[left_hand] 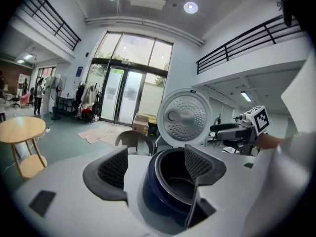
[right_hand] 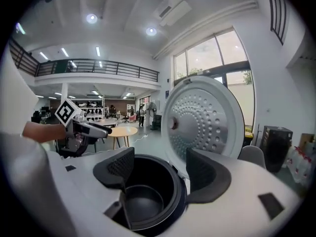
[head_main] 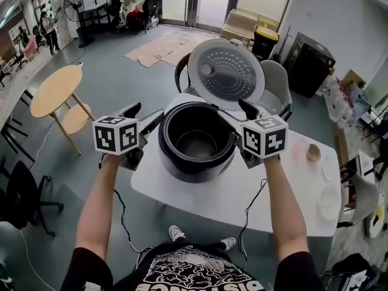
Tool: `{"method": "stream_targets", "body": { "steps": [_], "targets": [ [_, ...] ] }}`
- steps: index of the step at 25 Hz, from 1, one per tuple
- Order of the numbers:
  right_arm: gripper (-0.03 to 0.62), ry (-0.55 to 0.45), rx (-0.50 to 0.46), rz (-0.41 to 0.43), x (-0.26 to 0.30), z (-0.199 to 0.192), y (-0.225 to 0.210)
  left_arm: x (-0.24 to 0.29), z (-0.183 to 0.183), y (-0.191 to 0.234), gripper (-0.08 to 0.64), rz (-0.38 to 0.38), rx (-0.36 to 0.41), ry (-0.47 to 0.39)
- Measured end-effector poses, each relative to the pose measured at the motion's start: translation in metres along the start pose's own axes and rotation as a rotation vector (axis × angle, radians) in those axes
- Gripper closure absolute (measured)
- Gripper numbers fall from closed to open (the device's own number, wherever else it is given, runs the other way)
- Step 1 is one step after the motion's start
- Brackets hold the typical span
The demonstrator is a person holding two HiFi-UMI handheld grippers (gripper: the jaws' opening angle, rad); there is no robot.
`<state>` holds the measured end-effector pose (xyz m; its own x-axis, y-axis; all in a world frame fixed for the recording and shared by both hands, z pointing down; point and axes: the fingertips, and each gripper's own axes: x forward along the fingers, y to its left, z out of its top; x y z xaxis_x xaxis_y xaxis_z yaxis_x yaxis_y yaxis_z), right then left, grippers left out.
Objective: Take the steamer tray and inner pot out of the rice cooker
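Observation:
The dark rice cooker (head_main: 197, 162) stands on a white table (head_main: 230, 199) with its perforated lid (head_main: 225, 73) swung up. The black inner pot (head_main: 197, 141) sits inside it and looks empty; I see no steamer tray in it. My left gripper (head_main: 145, 115) hangs open just off the cooker's left rim. My right gripper (head_main: 241, 117) is open at the right rim. In the left gripper view the jaws (left_hand: 157, 164) frame the pot's near rim (left_hand: 173, 186) without pressing on it. The right gripper view shows its jaws (right_hand: 160, 168) spread above the pot's opening (right_hand: 143, 201).
On the table's right end lie a small brown object (head_main: 313, 153) and a white dish (head_main: 330, 200). A grey chair (head_main: 276, 80) stands behind the cooker. A round wooden table (head_main: 56, 90) and a black office chair (head_main: 24, 190) are at the left. Cables hang under the table.

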<state>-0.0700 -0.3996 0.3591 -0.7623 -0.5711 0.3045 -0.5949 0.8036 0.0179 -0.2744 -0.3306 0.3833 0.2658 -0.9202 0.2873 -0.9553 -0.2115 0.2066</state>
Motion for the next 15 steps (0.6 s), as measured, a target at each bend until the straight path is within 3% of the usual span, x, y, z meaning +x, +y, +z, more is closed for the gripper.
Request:
{"method": "stream_targets", "body": {
  "steps": [5,15],
  "targets": [
    [0.259,0.093,0.101,0.021,0.005,-0.038,-0.016,0.035,-0.018,-0.013,0.202,-0.113,-0.094,0.141],
    [0.293,0.226,0.335,0.064,0.004,-0.087,-0.025,0.063,-0.053,-0.021,0.22,-0.246,-0.183,0.345]
  ]
}}
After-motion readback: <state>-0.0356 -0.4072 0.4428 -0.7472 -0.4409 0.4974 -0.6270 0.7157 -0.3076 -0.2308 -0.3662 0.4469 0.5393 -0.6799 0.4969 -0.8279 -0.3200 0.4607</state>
